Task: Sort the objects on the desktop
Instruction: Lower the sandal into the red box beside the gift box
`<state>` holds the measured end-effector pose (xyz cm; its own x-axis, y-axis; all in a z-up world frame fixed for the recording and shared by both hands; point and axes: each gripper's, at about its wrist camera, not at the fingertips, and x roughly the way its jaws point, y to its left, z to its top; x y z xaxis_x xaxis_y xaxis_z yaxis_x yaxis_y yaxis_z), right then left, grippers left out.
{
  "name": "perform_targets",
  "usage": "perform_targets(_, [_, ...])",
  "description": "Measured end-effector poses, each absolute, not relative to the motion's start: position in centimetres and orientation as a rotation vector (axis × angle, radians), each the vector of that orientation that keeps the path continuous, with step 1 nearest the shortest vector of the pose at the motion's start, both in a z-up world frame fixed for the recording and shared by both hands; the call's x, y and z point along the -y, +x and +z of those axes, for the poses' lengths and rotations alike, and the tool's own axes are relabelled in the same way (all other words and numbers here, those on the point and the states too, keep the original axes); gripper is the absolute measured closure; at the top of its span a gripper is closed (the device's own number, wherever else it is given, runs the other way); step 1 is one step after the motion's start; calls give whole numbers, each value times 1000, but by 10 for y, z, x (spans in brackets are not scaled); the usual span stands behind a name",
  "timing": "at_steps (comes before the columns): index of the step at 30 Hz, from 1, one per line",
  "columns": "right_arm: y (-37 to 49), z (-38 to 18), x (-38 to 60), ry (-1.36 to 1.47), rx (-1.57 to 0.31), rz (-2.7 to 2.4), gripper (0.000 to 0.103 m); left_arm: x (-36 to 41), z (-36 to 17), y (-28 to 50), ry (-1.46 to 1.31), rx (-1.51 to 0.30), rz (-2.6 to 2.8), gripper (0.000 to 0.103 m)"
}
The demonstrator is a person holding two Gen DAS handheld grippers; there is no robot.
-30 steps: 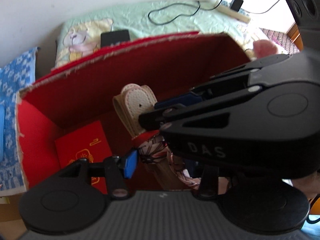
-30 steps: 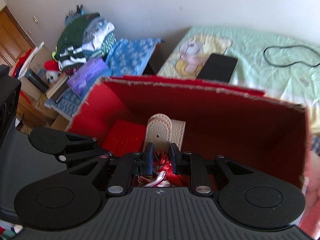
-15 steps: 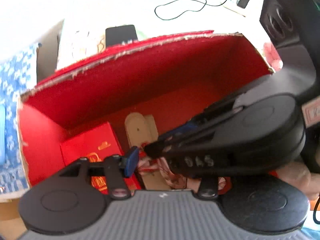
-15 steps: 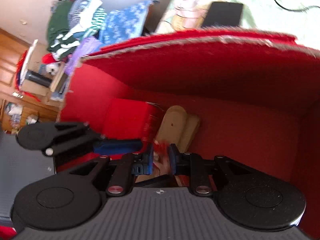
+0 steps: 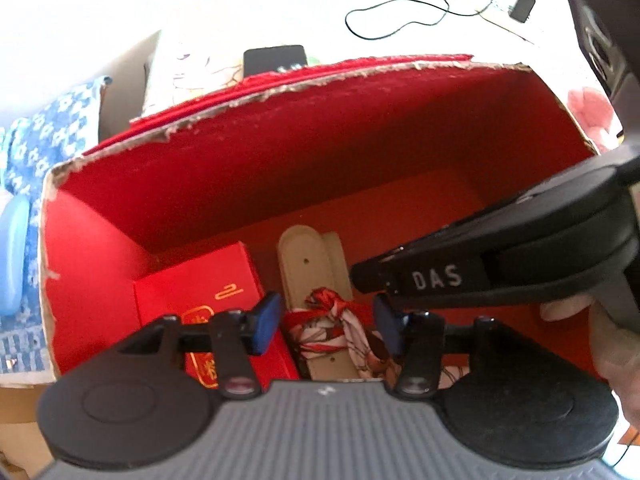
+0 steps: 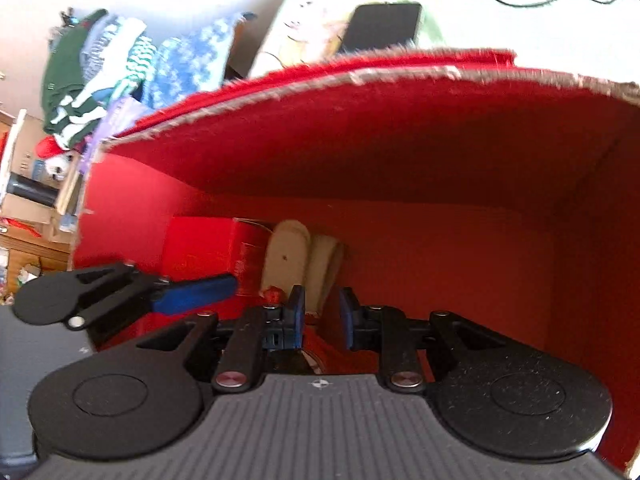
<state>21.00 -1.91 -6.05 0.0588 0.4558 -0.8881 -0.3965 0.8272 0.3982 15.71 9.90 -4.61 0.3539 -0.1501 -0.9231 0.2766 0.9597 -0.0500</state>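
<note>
A big red box point(image 5: 280, 88) stands open below both grippers. On its floor lie a small red box with gold characters point(image 5: 200, 288), a beige leather strap point(image 5: 304, 256) and a knotted red-and-white scarf point(image 5: 332, 320). My left gripper point(image 5: 326, 326) is open, one blue pad on each side of the scarf and neither pressing it. My right gripper point(image 6: 322, 320) reaches in from the right, its jaws opening. A scrap of scarf point(image 6: 311, 354) shows low in its gap, free of the pads. Its black fingers point(image 5: 400, 280) end just above the scarf.
The box's torn rim point(image 6: 360, 76) and tall red walls close in on all sides. Behind it a black phone point(image 5: 274, 58), a cable point(image 5: 400, 16) and a charger point(image 5: 522, 4) lie on a bed. At far left are blue patterned cloth point(image 5: 48, 128) and piled clothes point(image 6: 92, 76).
Both grippers have sunk deeper into the red box. The right jaws, earlier shut on the scarf, have parted and the scarf now rests on the strap. The left jaws have widened.
</note>
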Motion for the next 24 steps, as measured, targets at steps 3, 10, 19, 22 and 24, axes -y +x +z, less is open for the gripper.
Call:
perform_targets(3, [212,-65,12,-2,-1402,630,77,-98,-46,157,123,-1173,-253,48])
perform_targets(10, [213,-64,4,-27,-1388,705,94,-98,-49,158,126,-1154,-221,51])
perform_targets(19, [215,-69,12,26,-1413,712,98,-98,-55,162,124,-1161,-216,53])
perform_targets(22, [211,-67,16,27,-1405,665,88,-99,-55,162,116,-1159,-215,52])
perform_targets(24, [208,-65,18,18,-1385,645,85,-100,-55,162,111,-1151,-215,51])
